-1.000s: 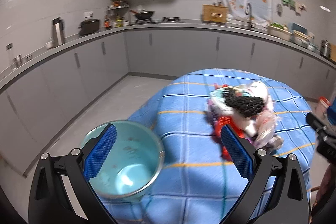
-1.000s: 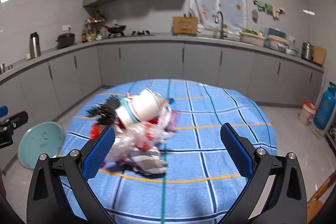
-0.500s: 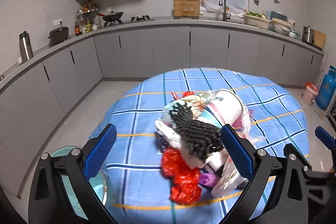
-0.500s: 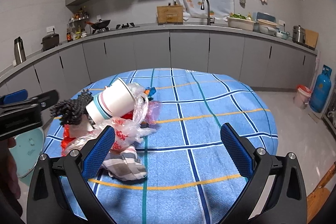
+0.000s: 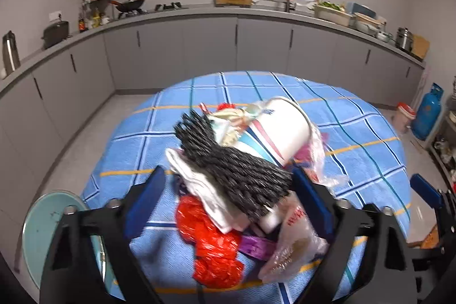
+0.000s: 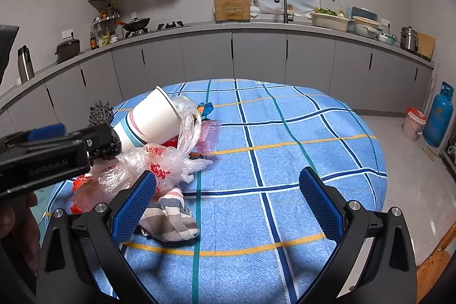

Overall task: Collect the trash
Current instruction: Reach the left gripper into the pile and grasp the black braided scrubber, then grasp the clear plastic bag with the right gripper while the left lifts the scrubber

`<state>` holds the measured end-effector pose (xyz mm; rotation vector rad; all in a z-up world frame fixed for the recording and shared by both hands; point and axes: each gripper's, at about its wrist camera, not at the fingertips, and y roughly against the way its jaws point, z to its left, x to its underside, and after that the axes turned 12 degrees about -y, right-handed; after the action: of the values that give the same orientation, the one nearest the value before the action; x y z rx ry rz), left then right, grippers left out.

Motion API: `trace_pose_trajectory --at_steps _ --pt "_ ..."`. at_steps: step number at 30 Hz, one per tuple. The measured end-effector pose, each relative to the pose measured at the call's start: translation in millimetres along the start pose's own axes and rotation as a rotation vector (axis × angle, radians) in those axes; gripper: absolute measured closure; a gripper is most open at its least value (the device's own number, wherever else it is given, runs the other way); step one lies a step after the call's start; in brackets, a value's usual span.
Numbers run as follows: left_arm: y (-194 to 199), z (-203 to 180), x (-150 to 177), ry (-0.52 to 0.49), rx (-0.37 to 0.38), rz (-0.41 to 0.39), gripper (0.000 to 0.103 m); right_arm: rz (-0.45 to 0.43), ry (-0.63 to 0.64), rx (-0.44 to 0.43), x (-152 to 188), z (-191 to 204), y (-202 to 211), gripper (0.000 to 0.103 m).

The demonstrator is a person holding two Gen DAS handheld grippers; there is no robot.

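Note:
A trash pile lies on the blue checked tablecloth: a black foam net, a white paper cup on its side, a white cloth, a red plastic bag and a clear printed bag. My left gripper straddles the pile with the net between its jaws. The jaws are closing, and a gap still shows at the left pad. My right gripper is open over the cloth to the pile's right, its left finger beside a checked rag.
A teal round bin stands on the floor left of the table. A blue gas cylinder and a small red-lidded bucket stand at the far right. Grey cabinets run along the back wall.
My left gripper swung from above the teal bin to over the trash pile, came closer, and its jaws narrowed. The right gripper sank a little toward the table.

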<state>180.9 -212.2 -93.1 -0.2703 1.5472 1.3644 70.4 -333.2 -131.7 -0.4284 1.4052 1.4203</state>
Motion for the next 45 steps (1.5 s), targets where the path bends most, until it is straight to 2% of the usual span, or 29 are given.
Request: trace_pose_trajectory --at_steps 1,4,6,7,8,9,13,21,27,31,33,37,40,42,45 --pt "-1 -1 1 0.0 0.011 0.004 0.024 -0.002 -0.003 0.0 -1 0 0 0.004" --pt "-3 -4 4 -0.001 0.059 0.009 0.042 -0.004 -0.004 -0.006 -1 0 2 0.004" --pt "-5 -9 4 -0.016 0.083 0.017 0.064 -0.003 0.002 -0.01 -1 2 2 0.004" --pt "-6 -10 5 -0.021 0.094 0.021 0.069 -0.001 0.001 -0.012 -1 3 2 0.004" --pt "-7 -11 5 -0.025 0.105 0.024 0.084 0.0 0.001 -0.014 -1 2 2 0.004" --pt "-7 -13 5 -0.03 0.115 0.026 0.091 -0.002 0.0 -0.014 -1 1 2 0.004" --pt "1 -18 6 -0.058 0.109 0.003 0.092 -0.009 -0.002 -0.015 -2 1 5 0.004" --pt "43 -5 0 -0.092 0.026 -0.099 0.093 -0.021 -0.018 -0.031 -2 7 8 0.004" --pt "58 12 10 -0.071 -0.016 -0.111 0.093 -0.036 0.026 -0.061 -6 44 6 0.005" --pt "63 28 21 -0.038 -0.032 -0.105 0.093 -0.003 0.056 -0.088 -2 65 -3 0.007" --pt "66 37 26 -0.025 -0.045 -0.104 0.093 0.025 0.064 -0.103 2 69 -6 0.02" --pt "68 48 34 -0.004 -0.055 -0.093 0.093 0.082 0.074 -0.107 9 73 -16 0.036" --pt "68 51 40 0.005 -0.05 -0.081 0.093 0.119 0.081 -0.11 12 75 -20 0.06" --pt "68 52 42 0.009 -0.045 -0.08 0.093 0.123 0.082 -0.114 13 75 -19 0.074" --pt "71 52 44 0.008 -0.041 -0.083 0.093 0.105 0.082 -0.119 13 72 -13 0.085"
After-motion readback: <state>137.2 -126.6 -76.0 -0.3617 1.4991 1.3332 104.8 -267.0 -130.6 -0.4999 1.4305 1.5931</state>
